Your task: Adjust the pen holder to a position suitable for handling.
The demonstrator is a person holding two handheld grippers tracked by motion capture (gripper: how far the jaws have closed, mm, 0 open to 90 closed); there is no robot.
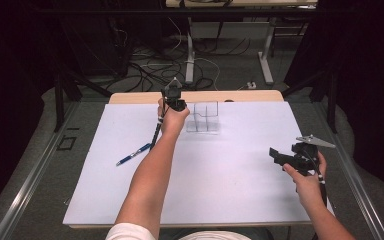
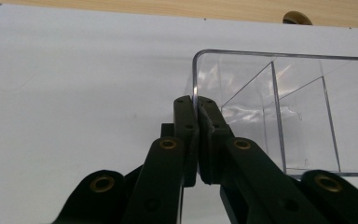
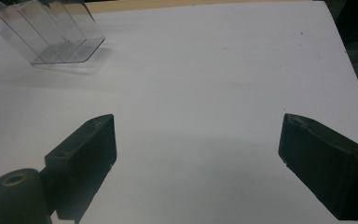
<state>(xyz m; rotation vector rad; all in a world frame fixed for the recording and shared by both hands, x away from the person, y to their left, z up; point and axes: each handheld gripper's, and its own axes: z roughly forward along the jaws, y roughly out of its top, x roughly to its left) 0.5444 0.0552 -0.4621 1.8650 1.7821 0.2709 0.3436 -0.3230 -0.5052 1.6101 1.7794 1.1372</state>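
A clear plastic box point(image 1: 203, 118) with inner dividers stands on the white board point(image 1: 230, 170), toward its far middle. My left gripper point(image 1: 177, 104) is at the box's left side. In the left gripper view, the left gripper point(image 2: 196, 105) is shut on the left wall of the clear box point(image 2: 284, 116), one jaw outside and one inside. My right gripper point(image 1: 278, 156) hovers over the board's right side, open, well apart from the box. In the right gripper view, the right gripper point(image 3: 196, 135) has its jaws spread wide with nothing between them, and the clear box point(image 3: 46, 32) lies far off at the upper left.
A blue pen point(image 1: 133, 154) lies on the board's left part, near my left forearm. A wooden table edge point(image 1: 130, 97) shows beyond the board. Past the table, cables point(image 1: 150, 65) and table legs cover the floor. Metal rails run along both sides.
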